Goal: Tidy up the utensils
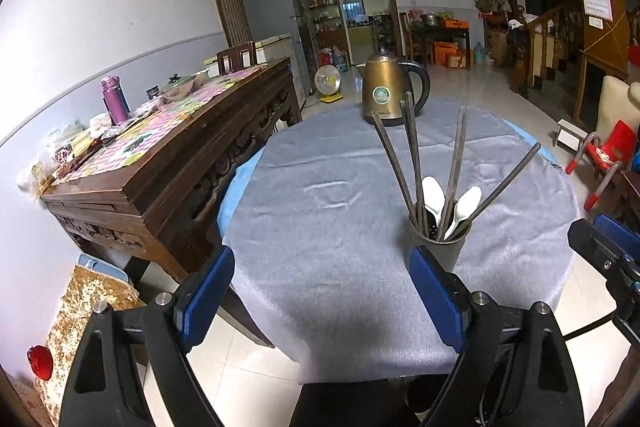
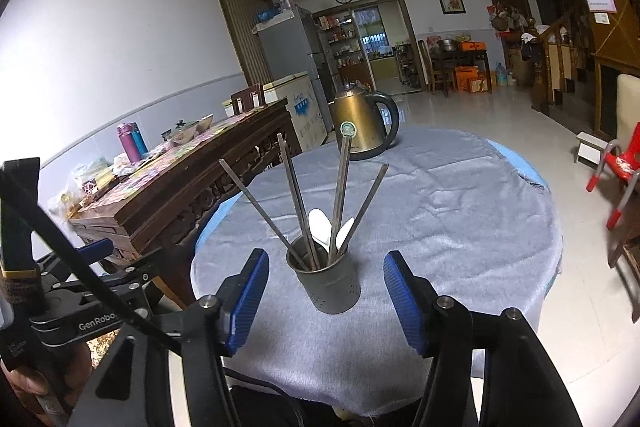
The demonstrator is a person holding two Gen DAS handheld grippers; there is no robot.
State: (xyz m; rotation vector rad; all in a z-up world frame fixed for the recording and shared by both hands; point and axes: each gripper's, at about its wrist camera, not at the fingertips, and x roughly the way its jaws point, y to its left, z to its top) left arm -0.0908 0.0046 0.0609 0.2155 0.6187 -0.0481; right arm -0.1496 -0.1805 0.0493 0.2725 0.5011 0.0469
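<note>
A dark metal utensil holder [image 2: 332,287] stands on the grey cloth of a round table [image 2: 440,207]. Several long dark chopsticks [image 2: 296,195] and two white spoons [image 2: 320,227] stick up out of it. My right gripper [image 2: 326,261] is open; the holder sits in line with the gap, and neither blue pad touches it. In the left wrist view the holder [image 1: 438,247] is just beyond the right finger of my left gripper [image 1: 320,259], which is open wide over bare cloth. The right gripper [image 1: 608,247] shows at that view's right edge.
A gold electric kettle [image 1: 386,87] stands at the table's far edge. A carved wooden sideboard [image 1: 168,163] crowded with bottles and bowls runs along the left, close to the table. A red child's chair [image 1: 604,155] stands on the tiled floor to the right.
</note>
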